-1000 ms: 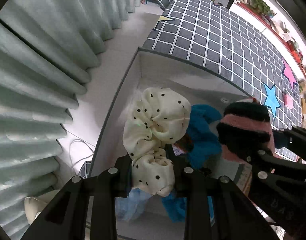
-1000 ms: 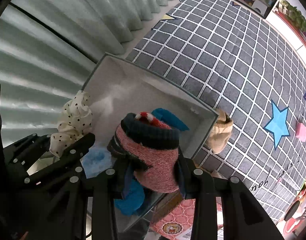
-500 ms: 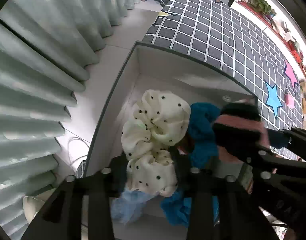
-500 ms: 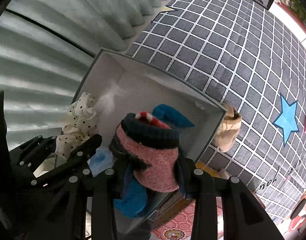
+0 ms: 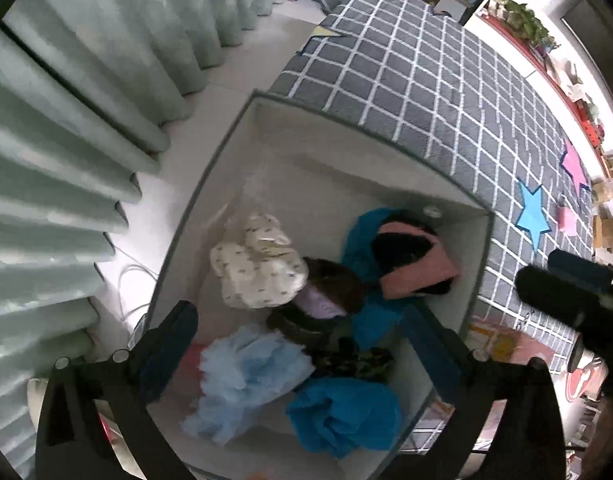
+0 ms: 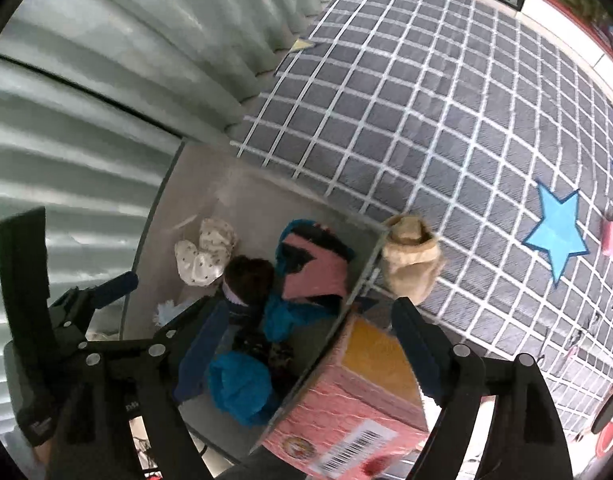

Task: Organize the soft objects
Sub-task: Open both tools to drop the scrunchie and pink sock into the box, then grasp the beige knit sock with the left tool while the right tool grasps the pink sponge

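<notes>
A grey fabric storage box holds several soft things. A cream dotted scrunchie lies in it at the left, and shows in the right wrist view. A pink and black sock lies at the right on blue cloth, also in the right wrist view. A light blue puff and a blue cloth lie nearer. My left gripper is open and empty above the box. My right gripper is open and empty over the box's right wall. A beige soft item lies outside on the mat.
A grey checked mat with blue and pink stars covers the floor. Pale green curtains hang at the left. A pink and yellow cardboard box stands against the storage box's right wall.
Both grippers opened. The dotted scrunchie dropped from the left gripper and the pink sock from the right gripper into the box. Both grippers rose and pulled back.
</notes>
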